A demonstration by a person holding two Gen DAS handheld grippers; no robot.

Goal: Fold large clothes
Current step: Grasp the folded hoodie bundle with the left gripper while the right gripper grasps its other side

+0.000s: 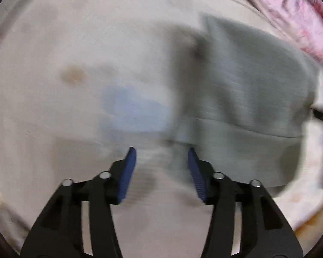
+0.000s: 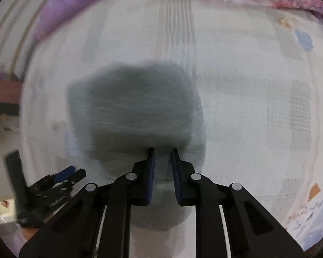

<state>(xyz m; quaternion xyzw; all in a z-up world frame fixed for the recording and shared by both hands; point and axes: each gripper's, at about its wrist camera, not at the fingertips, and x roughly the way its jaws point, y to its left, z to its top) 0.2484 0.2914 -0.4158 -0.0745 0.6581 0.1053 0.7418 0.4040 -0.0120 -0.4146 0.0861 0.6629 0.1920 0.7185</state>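
1. Below the left gripper (image 1: 162, 150), which points straight down, lies a pale patterned bedsheet (image 1: 53, 111); the picture is smeared by motion.
2. The left gripper's two blue-padded fingers (image 1: 128, 172) stand a moderate way apart, and nothing is held between them.
3. Ahead and to the right of the left gripper lies a grey folded garment (image 1: 247, 99), flat on the bedsheet, with one straight fold edge running across it.
4. The near left corner of that garment seems to lie just under the left gripper's right fingertip, though the blur leaves it unclear whether they touch.
5. A pink and purple blanket (image 1: 301, 17) is bunched far ahead to the right of the left gripper, well apart from the garment.
6. In the right wrist view, the right gripper (image 2: 163, 150) points steeply down over the same grey garment (image 2: 131, 103), which spreads ahead of it and slightly to the left.
7. The right gripper's jaws are narrow, with only a slim gap between the blue pads (image 2: 151, 172); grey cloth shows in that gap, but it cannot be told whether the pads pinch it.
8. The left gripper (image 2: 64, 175) shows low to the left of the right gripper, beside the garment's edge.
9. The blanket (image 2: 75, 10) runs along the far side of the bed, beyond the garment.
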